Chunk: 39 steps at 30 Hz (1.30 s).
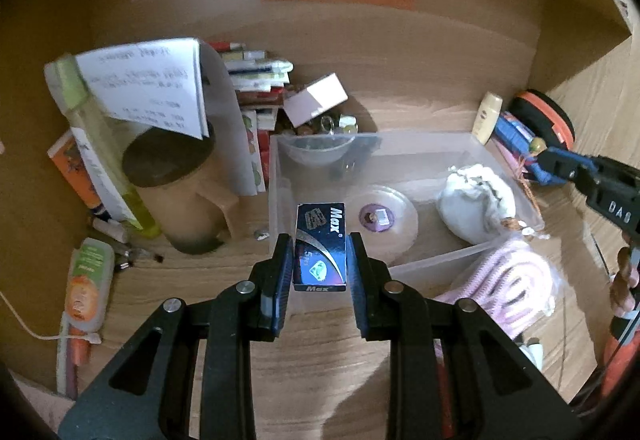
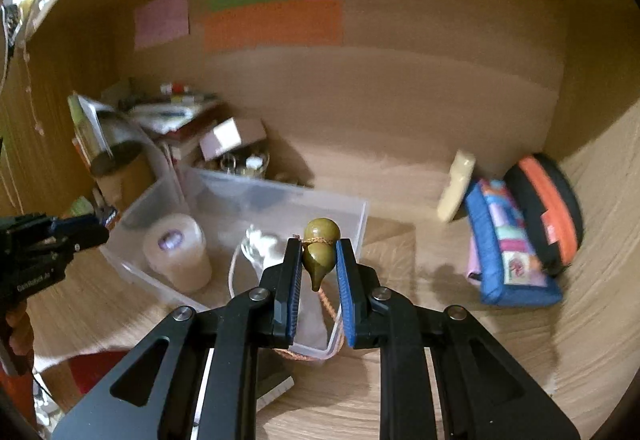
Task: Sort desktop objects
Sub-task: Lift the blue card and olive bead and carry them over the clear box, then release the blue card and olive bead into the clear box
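Both loads up over the desk, mid-carry toward the clear rectangular plastic bin (image 1: pixel 404 264).

Left gripper (image 1: pixel 320 252) clamped on a small dark blue cardboard box marked "Max" (image 1: pixel 319 240), held upright between the pads, hanging over the bin's near-left corner. Right gripper (image 2: pixel 319 260) pinched tight on an olive-green gourd-shaped charm (image 2: pixel 319 252) with an orange braided cord (image 2: pixel 328 304) trailing down toward the bin's near wall.

Already inside the bin: a white roll of tape with a purple core (image 1: pixel 380 218) and a white cloth pouch (image 1: pixel 476 200). Beside it, outside, a pink knitted piece (image 1: pixel 512 280); off to the left, a brown lidded mug (image 1: pixel 180 184) and stacked booklets.

Step in hand, by the look of it: delivery, not picking. Next move likely calls for lowering each piece over bare floor inside the bin, clear of tape and pouch, then parting the pads. Worth minding: the cord snagging on the rim, and two grippers crowding one small opening.
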Motion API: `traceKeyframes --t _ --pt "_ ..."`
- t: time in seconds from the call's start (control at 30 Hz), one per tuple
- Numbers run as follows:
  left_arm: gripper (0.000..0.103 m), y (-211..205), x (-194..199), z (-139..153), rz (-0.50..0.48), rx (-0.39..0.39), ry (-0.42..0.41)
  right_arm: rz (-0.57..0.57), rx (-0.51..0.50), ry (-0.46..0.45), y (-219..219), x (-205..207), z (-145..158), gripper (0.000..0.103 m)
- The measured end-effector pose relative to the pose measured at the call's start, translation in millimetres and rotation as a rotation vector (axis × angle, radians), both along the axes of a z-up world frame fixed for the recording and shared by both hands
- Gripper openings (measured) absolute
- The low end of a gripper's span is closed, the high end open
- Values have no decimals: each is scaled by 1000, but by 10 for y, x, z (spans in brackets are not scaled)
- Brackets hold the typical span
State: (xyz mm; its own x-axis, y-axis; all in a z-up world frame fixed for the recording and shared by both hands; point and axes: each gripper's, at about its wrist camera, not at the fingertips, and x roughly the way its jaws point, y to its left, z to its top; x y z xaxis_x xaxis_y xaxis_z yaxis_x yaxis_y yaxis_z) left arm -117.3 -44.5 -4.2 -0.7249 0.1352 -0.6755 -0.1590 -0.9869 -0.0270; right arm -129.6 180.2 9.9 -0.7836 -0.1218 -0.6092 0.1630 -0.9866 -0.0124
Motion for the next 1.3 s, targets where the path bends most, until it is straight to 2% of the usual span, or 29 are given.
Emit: traceKeyframes --t 0.2,0.47,0.77,0.87,0.93,1.07,1.1,1.2,1.3 --pt "27 42 -119 -139 -12 -11 -29 21 10 -62 -52 -137 -217 15" --pt "27 44 -176 -203 -18 -23 -28 27 -6 -117 -41 -257 -402 15" --pt "27 39 -188 -220 -31 -30 -34 46 -1 -140 -74 -256 -413 16" --pt "27 46 -166 -204 -35 -36 -32 46 -6 -144 -62 -228 -399 21" --pt "28 62 -133 -182 -40 -44 -26 41 -6 -141 -49 -200 -391 29" --pt "31 102 -55 -141 -50 -60 -14 41 -18 -134 -19 -126 -360 31" --pt "33 114 -29 -127 -52 -64 -9 42 -23 -133 -11 -100 -350 32" --pt "40 141 38 -87 -55 -76 6 42 -35 -127 6 -25 -319 47" --pt "45 154 135 -22 -55 -83 30 35 -24 -102 10 82 -261 51"
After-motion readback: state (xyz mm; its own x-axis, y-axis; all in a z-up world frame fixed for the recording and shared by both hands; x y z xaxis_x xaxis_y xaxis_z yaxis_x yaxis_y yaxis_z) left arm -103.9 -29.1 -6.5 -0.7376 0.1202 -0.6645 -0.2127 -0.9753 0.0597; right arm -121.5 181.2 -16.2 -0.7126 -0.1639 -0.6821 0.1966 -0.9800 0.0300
